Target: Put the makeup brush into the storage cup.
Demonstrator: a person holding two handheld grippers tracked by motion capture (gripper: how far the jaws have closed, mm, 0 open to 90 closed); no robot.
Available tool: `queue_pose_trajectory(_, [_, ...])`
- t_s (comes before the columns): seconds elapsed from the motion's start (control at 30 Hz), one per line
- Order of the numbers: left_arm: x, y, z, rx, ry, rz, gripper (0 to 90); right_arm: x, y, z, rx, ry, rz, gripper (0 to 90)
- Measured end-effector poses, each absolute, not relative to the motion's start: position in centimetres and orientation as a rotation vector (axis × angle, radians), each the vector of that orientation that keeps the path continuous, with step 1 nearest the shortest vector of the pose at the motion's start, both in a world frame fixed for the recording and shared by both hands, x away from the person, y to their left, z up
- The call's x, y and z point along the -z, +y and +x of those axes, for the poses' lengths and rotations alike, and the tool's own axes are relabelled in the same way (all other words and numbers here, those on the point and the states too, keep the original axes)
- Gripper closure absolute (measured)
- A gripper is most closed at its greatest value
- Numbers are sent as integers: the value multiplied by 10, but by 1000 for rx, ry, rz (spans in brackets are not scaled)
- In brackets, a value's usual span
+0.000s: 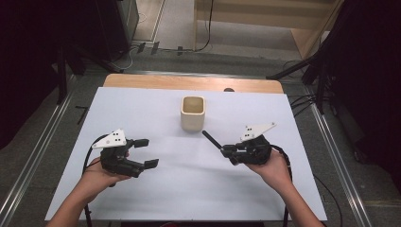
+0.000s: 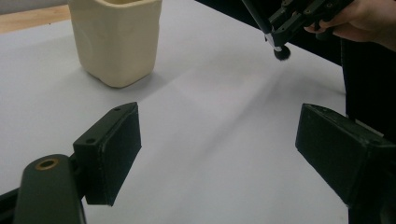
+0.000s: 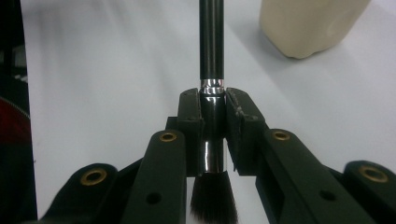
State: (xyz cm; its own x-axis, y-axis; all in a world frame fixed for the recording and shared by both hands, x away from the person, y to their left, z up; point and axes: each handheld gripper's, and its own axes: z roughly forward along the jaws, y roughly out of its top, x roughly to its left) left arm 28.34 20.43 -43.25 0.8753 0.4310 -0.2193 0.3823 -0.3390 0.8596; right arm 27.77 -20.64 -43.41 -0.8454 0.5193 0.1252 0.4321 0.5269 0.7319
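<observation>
Claws: two, one in each of the person's hands, both low over the bench.
Left claw point(image 1: 147, 152): one, at the near left of the high view; its two black jaws stand wide apart with bare white bench between them. In the left gripper view point(image 2: 217, 149) the two pads face each other across an open gap.
Right claw point(image 1: 224, 150): one, at the near right of the high view, pointing left and away towards the cup. Its two jaws are closed tight on the brush, as the right gripper view point(image 3: 212, 135) shows.
Brushes: one. The brush point(image 3: 211, 56) is black with a slim straight handle and a shiny metal collar; the jaws pinch it at the collar, the handle runs out beyond the tips, and the dark bristle tuft sits behind the jaws, towards the hand. In the high view the brush point(image 1: 210, 139) has its handle slanting up and left, its end near the cup but apart from it. In the left gripper view the tuft hangs below the far claw, above the bench.
Cups: one. The cup point(image 1: 193, 114) is cream, squarish with rounded corners, upright and open-topped, at the middle of the bench towards the far edge.
Bench point(image 1: 142, 198): one, covered by a white sheet, with a wooden strip showing along the far edge.
Hands: two, each wrapped around a claw body, forearms coming in from the near edge.
</observation>
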Motion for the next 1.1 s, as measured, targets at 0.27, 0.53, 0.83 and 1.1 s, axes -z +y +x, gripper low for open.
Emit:
queue_pose_trajectory(0.27, [424,199,288,-39,590,1993,205,430,-193,282,-1097,2733,752,775])
queue_pose_trajectory(0.53, [418,192,291,-21,592,2008,209,425,-186,286,-1021,2770,707,775])
queue_pose_trajectory(0.83, [420,184,296,42,619,2038,182,423,-178,286,-918,2784,633,775])
queue_pose_trajectory(1.1, [420,177,297,61,607,2039,182,420,-168,288,-837,2808,565,775])
